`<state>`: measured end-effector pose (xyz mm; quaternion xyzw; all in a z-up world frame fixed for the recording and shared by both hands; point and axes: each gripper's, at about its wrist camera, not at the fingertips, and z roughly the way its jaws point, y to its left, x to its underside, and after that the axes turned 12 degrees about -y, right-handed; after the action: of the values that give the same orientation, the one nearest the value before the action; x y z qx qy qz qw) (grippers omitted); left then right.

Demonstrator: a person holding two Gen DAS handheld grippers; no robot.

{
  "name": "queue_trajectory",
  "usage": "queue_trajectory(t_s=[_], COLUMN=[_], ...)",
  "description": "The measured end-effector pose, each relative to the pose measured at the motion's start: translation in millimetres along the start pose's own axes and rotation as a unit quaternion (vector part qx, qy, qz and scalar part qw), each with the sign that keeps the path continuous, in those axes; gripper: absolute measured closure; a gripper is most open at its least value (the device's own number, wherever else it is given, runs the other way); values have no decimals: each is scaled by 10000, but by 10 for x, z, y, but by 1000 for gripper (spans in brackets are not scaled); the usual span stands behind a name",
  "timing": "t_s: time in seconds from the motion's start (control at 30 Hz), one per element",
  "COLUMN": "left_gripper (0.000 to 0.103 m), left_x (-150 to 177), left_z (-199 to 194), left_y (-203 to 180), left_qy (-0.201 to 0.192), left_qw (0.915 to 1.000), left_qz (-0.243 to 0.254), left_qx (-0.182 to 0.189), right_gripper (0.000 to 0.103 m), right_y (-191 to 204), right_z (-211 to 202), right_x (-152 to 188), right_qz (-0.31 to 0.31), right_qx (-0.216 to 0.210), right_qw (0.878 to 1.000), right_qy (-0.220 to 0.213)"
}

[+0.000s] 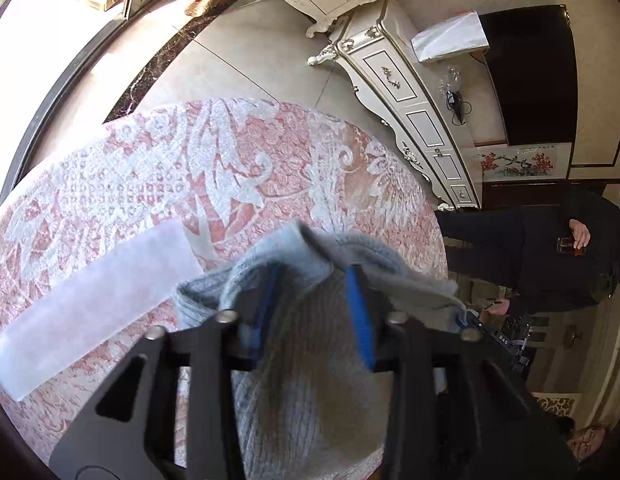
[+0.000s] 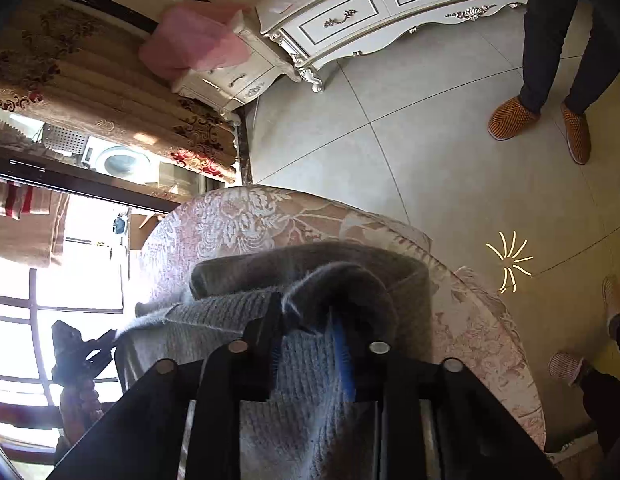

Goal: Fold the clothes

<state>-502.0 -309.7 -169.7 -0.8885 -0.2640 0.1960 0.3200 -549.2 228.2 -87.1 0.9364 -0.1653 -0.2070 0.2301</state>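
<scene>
Where grippers pinch it, grey ribbed sweater bunches, fuzzy.

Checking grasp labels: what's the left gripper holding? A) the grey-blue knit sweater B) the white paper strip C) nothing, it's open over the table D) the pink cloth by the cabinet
A: in the left wrist view the left gripper has the sweater bunched between its blue-padded fingers, while the paper strip lies apart on the tablecloth.
</scene>
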Motion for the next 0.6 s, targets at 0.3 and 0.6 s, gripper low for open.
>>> queue_trajectory(t_s=[0.3,0.6], left_gripper=[36,61], left_x=[-54,707], left_z=[-441,-18], left_y=[114,-58], left_qy=[-451,336], left_qw=[9988,9954], left_qz=[138,593], left_qx=[164,680], right_gripper=[34,34], right_y=[-216,459], right_z=[-553,-240], right_x=[-216,649], right_qz=[-156,-724], right_qx=[559,-648], right_qw=[9964,9936], right_qy=[-624,-583])
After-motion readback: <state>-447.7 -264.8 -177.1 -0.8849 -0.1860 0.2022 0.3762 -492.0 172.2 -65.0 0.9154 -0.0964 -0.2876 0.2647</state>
